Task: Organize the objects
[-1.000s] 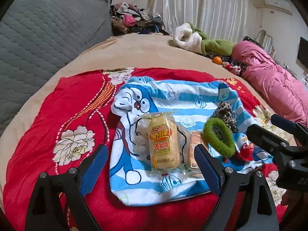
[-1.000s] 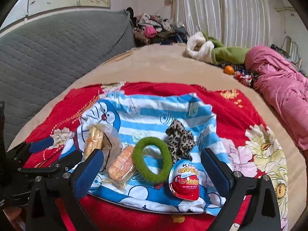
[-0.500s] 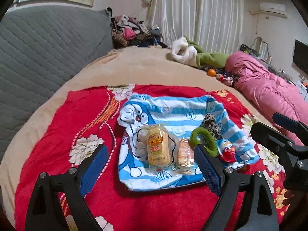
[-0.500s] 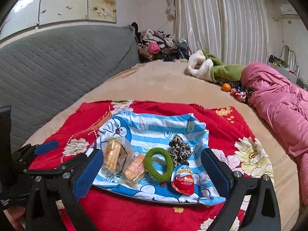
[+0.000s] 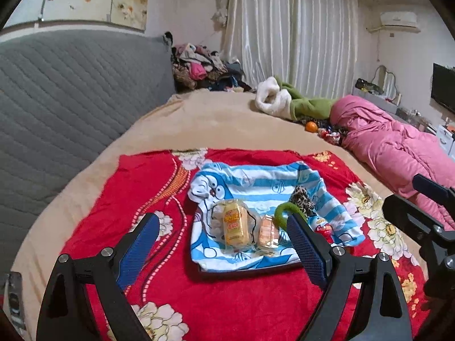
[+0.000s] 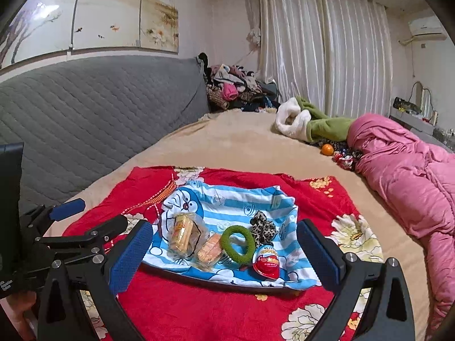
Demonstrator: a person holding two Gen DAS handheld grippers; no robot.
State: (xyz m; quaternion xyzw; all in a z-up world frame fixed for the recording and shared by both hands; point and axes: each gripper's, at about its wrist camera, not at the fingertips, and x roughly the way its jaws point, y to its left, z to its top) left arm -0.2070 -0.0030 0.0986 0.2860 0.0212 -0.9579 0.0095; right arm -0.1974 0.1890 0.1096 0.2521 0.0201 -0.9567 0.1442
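A tray point(image 6: 216, 282) lined with a blue-striped cartoon cloth point(image 6: 236, 204) rests on a red flowered blanket point(image 6: 199, 309). On the cloth lie a yellow wrapped cake point(image 6: 182, 234), an orange wrapped snack point(image 6: 210, 251), a green hair ring point(image 6: 238, 243), a leopard scrunchie point(image 6: 263, 227) and a red chocolate egg point(image 6: 267, 261). My left gripper point(image 5: 223, 248) hangs open, well above and in front of the tray, nothing between its blue pads. My right gripper point(image 6: 224, 251) is likewise open and empty, raised off the tray. The cake point(image 5: 234, 226) and snack point(image 5: 267, 234) show between the left fingers.
The blanket lies on a beige bed point(image 6: 227, 142) beside a grey quilted headboard point(image 6: 99, 105). A pink duvet point(image 6: 412, 176), a green and white garment point(image 6: 312, 125), an orange point(image 6: 327, 149) and a clothes pile point(image 6: 236, 88) sit further back.
Both grippers have pulled back and upward from the tray, so the tray and its objects look smaller and more of the room shows. Both stayed open.
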